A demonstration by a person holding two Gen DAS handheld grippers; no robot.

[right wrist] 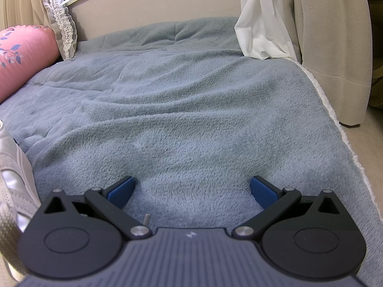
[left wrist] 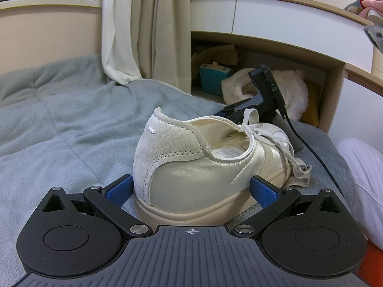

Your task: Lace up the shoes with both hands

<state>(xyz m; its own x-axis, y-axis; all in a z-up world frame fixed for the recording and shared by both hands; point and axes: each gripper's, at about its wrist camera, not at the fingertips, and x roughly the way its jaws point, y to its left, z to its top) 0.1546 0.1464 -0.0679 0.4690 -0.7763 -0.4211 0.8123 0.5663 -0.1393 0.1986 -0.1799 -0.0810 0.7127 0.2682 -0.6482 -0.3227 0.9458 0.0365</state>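
Note:
A cream shoe with a grey suede heel stands on the grey-blue blanket, toe pointing away. Its white lace is knotted near the top, one loop stands up, and the ends trail down the right side. My left gripper is open, with the heel between its blue pads. Beyond the shoe's tongue shows the right gripper's black housing. In the right wrist view my right gripper is open over bare blanket, the shoe sits at the left edge, and a lace tip pokes up by the left finger.
Beige curtains hang behind the bed. An open wooden shelf holds a furry slipper and a teal box. A person's white-clad leg is at the right. A pink bolster lies far left; the blanket's edge drops off at the right.

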